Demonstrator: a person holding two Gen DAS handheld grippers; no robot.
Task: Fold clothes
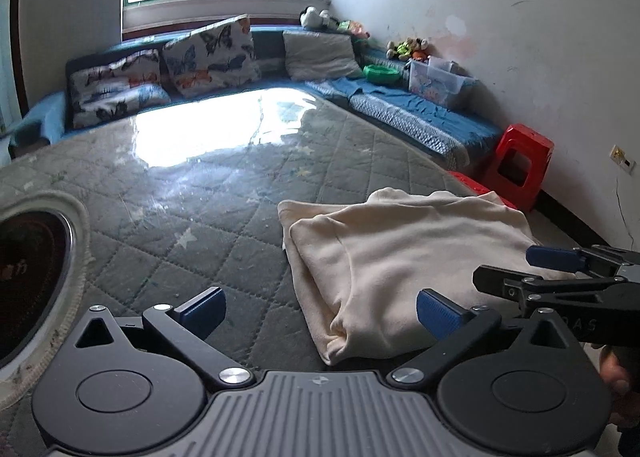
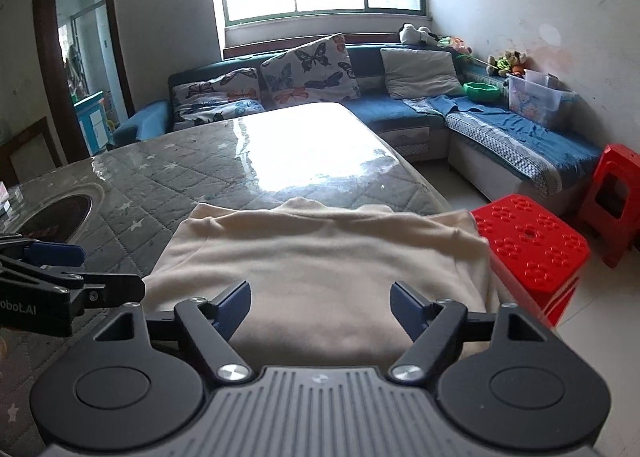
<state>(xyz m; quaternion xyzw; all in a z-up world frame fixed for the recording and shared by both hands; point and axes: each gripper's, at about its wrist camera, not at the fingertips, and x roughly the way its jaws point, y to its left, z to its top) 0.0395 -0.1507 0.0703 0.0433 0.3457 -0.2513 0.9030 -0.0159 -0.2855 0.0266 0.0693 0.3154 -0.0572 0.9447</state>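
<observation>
A: Start at the left gripper. Its jaws stand fully spread and grasp nothing; the near-left corner of the cream garment lies below and between the blue pads, untouched.

B: And the right gripper?

A: Released as well, jaws wide apart over the near edge of the same garment, no cloth pinched. From the left wrist view it shows at the garment's right side, clear of the fabric.

B: So where is the garment?

A: Folded into a thick, roughly rectangular bundle on the quilted grey tabletop, near the tabletop's right edge, with the red stool just beyond that edge. Its far-right corner seems to overhang slightly.

B: Then the step looks like letting go after a fold?

A: I judge so. To do it well, back both grippers straight away from the garment with the jaws kept wide, so no pad drags the top layer. Lift a little before drawing back. If another fold is needed, pinch both layers at the near corners together, or the bundle skews toward the stool.
</observation>
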